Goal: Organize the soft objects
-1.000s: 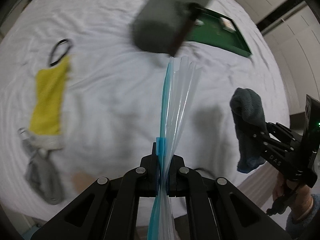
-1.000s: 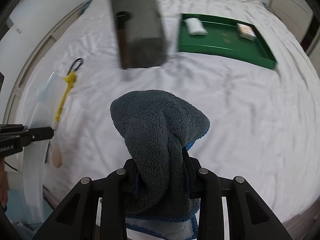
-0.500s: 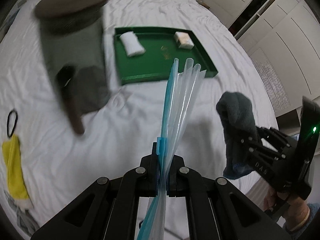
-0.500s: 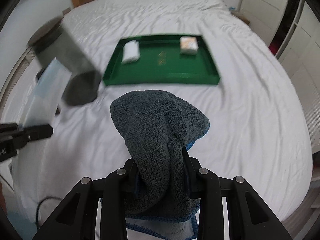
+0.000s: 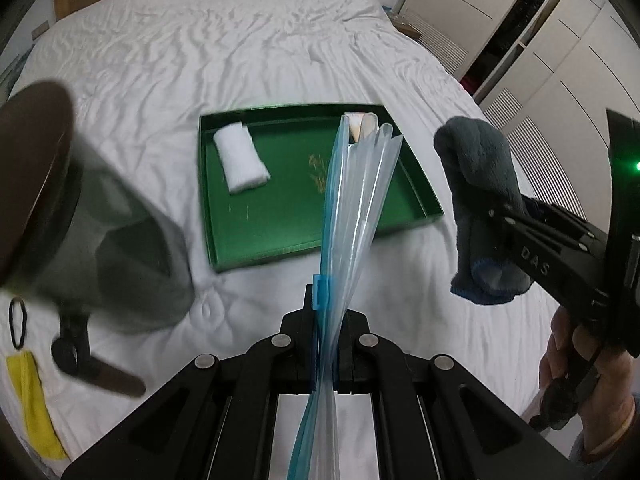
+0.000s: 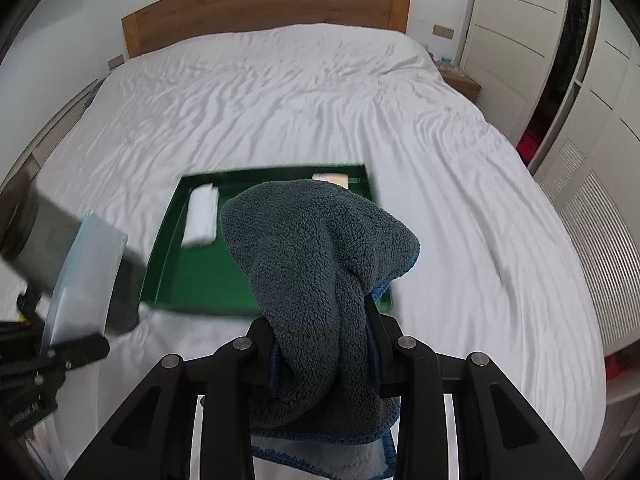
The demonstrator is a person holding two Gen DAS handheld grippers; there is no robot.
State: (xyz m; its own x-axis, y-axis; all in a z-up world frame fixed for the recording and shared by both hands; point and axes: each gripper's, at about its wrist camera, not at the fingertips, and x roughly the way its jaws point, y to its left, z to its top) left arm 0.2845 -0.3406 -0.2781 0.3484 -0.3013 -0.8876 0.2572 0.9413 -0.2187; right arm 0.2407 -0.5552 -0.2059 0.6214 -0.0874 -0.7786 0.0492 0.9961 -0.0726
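My left gripper (image 5: 326,312) is shut on a clear zip bag with a blue seal (image 5: 352,208), held upright above the bed; the bag also shows in the right wrist view (image 6: 86,276). My right gripper (image 6: 320,332) is shut on a dark grey fleece cloth with blue edging (image 6: 320,264), which drapes over its fingers. In the left wrist view that cloth (image 5: 480,200) hangs to the right of the bag, apart from it. A green tray (image 5: 248,236) on the white bed holds a white folded cloth (image 5: 240,160) and a small tan item behind the bag.
A grey bin with a dark lid (image 5: 80,216) lies on its side left of the tray. A yellow cloth (image 5: 32,404) and a black hair tie (image 5: 18,322) lie at the bed's left edge. A wooden headboard (image 6: 264,4) and white wardrobes (image 6: 560,80) bound the room.
Both grippers have swung right and tilted up, so the green tray has come to the middle and the headboard into view. Both grips are unchanged.
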